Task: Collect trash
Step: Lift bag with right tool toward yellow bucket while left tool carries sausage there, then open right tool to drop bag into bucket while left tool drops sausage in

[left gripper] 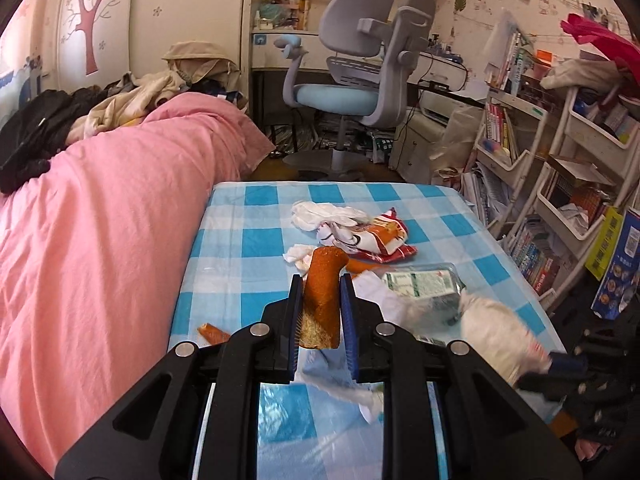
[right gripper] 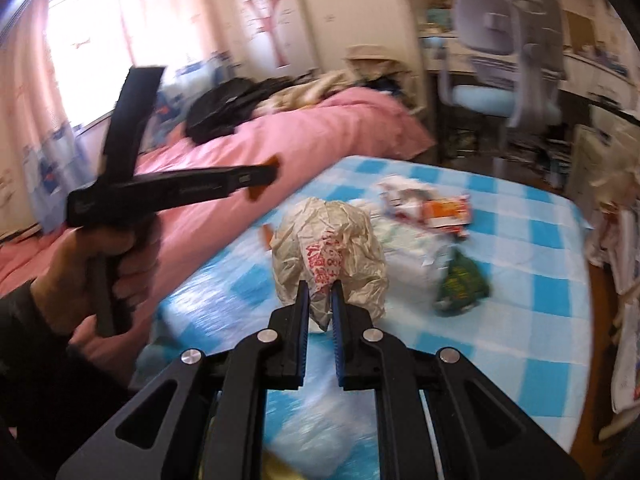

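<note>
Both grippers are carrying trash clear of the checked desk, so the step in hand appears to be the carry-off after a double pick. The left gripper is clamping an orange peel strip between its blue pads, the strip standing upright and projecting beyond the fingertips. The right gripper is clenching a crumpled paper wrapper with red print, the ball bulging above and to both sides of the fingertips. In the right wrist view the left gripper is showing at nine o'clock, held in the person's hand, with the orange strip visible at its tip. Trash is still lying on the desk: a red and white snack packet and white tissues at twelve o'clock from the left gripper, a green-printed packet at two o'clock, and a small orange scrap at nine o'clock. No bin is showing in either view; a pale plastic sheet is lying below the grippers, and whether it is a bag cannot be told. In my judgement the next move is calling for both pieces to be taken to a receptacle and released there, then a return for the remaining items.
</note>
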The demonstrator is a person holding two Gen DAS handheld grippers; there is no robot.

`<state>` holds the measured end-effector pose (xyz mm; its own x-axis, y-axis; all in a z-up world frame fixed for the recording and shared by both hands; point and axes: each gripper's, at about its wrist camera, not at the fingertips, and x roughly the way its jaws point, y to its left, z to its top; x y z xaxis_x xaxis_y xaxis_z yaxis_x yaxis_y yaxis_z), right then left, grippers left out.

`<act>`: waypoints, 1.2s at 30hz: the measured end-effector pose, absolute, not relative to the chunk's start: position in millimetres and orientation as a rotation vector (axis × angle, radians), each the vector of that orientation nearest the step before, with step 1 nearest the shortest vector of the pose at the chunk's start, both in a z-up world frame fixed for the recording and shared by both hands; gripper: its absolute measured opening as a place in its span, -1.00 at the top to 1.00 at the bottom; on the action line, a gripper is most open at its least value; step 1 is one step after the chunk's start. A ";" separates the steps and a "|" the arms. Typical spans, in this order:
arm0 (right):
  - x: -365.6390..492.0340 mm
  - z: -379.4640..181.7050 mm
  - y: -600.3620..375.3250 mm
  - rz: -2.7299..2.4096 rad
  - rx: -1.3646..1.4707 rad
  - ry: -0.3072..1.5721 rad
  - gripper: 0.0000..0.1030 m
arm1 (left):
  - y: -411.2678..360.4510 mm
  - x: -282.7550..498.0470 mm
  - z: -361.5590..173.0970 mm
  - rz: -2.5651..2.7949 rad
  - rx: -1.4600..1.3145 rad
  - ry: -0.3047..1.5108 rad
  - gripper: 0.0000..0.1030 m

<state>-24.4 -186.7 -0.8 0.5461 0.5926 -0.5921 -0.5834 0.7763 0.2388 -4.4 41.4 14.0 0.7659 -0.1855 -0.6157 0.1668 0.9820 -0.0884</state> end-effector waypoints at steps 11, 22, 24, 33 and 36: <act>-89.6 -38.1 -130.2 1.017 -0.134 0.935 0.78 | 34.2 -55.5 10.5 -0.191 0.037 0.693 0.66; -110.9 -59.9 -135.9 0.999 -0.222 1.032 0.19 | 26.1 -95.1 -10.4 -0.189 0.091 0.778 0.66; -109.2 -57.7 -143.5 0.961 -0.217 1.023 0.08 | 24.0 -101.5 -16.8 -0.187 0.098 0.805 0.66; -86.8 -49.7 -178.9 0.732 -0.130 0.954 -0.05 | 10.2 -131.8 -45.1 -0.196 0.120 0.913 0.66; -84.7 -47.9 -181.5 0.694 -0.133 0.937 -0.05 | 4.4 -144.6 -59.0 -0.211 0.121 0.973 0.66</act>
<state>-84.7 -181.5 -47.9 0.3949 0.4901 -0.7771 -0.6010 0.7775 0.1849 -144.6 4.4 -59.0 0.5443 -0.1228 -0.8299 0.2314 0.9728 0.0078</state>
